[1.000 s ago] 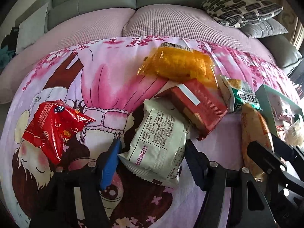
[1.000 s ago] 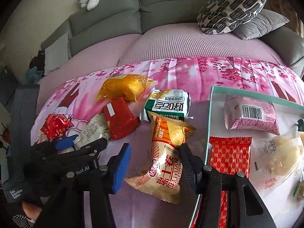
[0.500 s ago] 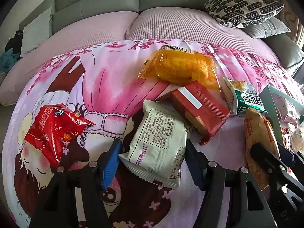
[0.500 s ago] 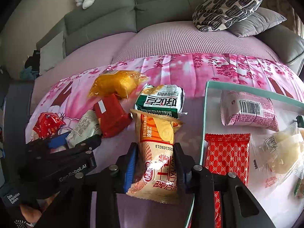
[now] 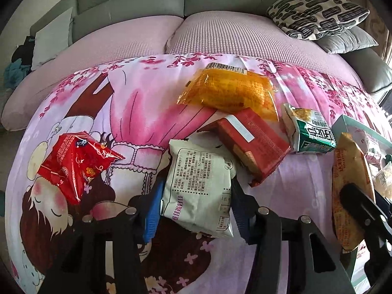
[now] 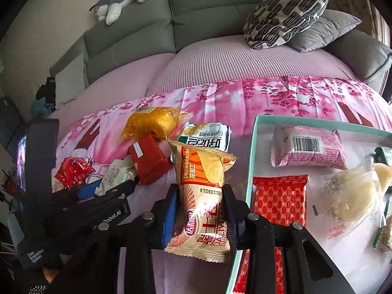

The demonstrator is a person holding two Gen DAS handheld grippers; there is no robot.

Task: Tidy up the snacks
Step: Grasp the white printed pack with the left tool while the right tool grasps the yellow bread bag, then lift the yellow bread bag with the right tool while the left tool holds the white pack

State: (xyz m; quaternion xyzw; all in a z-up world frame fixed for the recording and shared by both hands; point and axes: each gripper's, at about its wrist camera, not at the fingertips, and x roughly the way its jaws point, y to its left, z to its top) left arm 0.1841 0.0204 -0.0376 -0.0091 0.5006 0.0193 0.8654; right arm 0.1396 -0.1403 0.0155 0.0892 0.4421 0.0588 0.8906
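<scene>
Now both jaws have closed in on snack packets.

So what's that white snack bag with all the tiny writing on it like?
The white snack bag is a puffy, crinkly plastic packet showing its back: black printed text and some pink letters near the bottom. It lies on the pink cartoon blanket, its top corner against the red packet. The left gripper is closing, blue pads at both sides.
</scene>
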